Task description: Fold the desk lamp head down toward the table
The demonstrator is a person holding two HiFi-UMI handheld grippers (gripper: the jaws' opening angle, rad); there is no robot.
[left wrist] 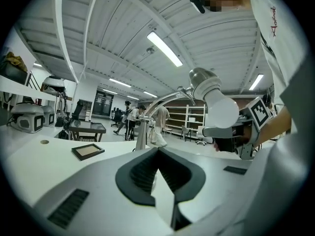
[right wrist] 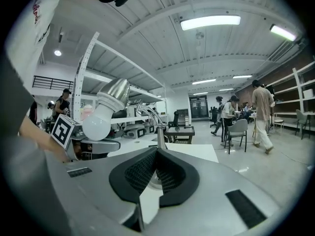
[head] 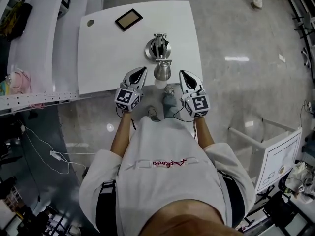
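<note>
1. The brushed-metal desk lamp (head: pixel 160 42) stands on the white rectangular table (head: pixel 108 58). Its round base (head: pixel 150 49) sits near the middle of the table and its curved arm reaches back toward the person.
2. The cone-shaped metal lamp head (head: pixel 162 71) hangs at the near end of that arm, close to the table's near edge. Its round white bulb (head: pixel 161 84) faces the person and tips somewhat downward. The head is raised clear of the table, so the fold is not yet made.
3. The left hand-held gripper (head: pixel 141 73) is clenched on nothing: in its own view the black pads meet with no object between them.
4. The right hand-held gripper (head: pixel 185 75) is likewise clenched and empty.
5. The lamp head lies between the two grippers, on the inner side of each and above jaw level. It shows up and to the right in the left gripper view, and up and to the left in the right gripper view.
6. The head's long axis runs from the base toward the person, roughly in line with the way both grippers point but facing the opposite way.
7. Neither gripper touches the head. Both are just beside it and neither is clearly nearer.
8. The next move probably calls for a gripper to come inward and up onto the shade, then bear down on it.
</note>
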